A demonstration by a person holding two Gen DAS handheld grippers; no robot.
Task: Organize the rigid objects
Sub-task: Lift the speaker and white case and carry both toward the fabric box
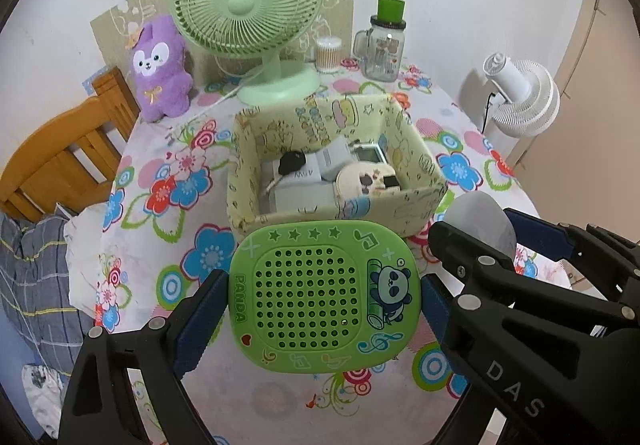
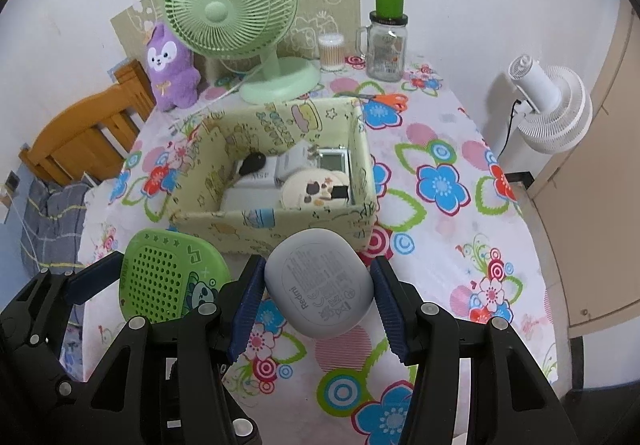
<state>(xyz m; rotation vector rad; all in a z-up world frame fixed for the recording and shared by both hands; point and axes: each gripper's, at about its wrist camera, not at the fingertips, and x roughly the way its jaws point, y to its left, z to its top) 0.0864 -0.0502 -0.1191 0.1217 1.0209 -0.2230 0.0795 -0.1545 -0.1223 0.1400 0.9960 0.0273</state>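
Note:
My left gripper [image 1: 324, 295] is shut on a green panda speaker [image 1: 325, 295], held flat above the flowered tablecloth just in front of the yellow fabric box [image 1: 416, 149]. My right gripper [image 2: 318, 285] is shut on a grey earbud case [image 2: 320, 283], its blue pads pressing both sides, also just short of the box [image 2: 362, 149]. The box holds a black car key [image 1: 292, 161], white boxes, a round cream case [image 1: 364, 179] and a small screen device. Each gripper shows in the other's view: the right gripper [image 1: 476, 237] with the grey case [image 1: 480, 223], the left gripper [image 2: 176, 281] with the speaker [image 2: 172, 277].
A green desk fan [image 1: 248, 9], a purple plush [image 1: 160, 69], a cotton swab jar [image 1: 329, 53] and a glass mug jar [image 1: 382, 45] stand at the table's back. Orange scissors [image 2: 390, 99] lie behind the box. A wooden chair [image 1: 68, 149] is left, a white fan [image 1: 520, 97] right.

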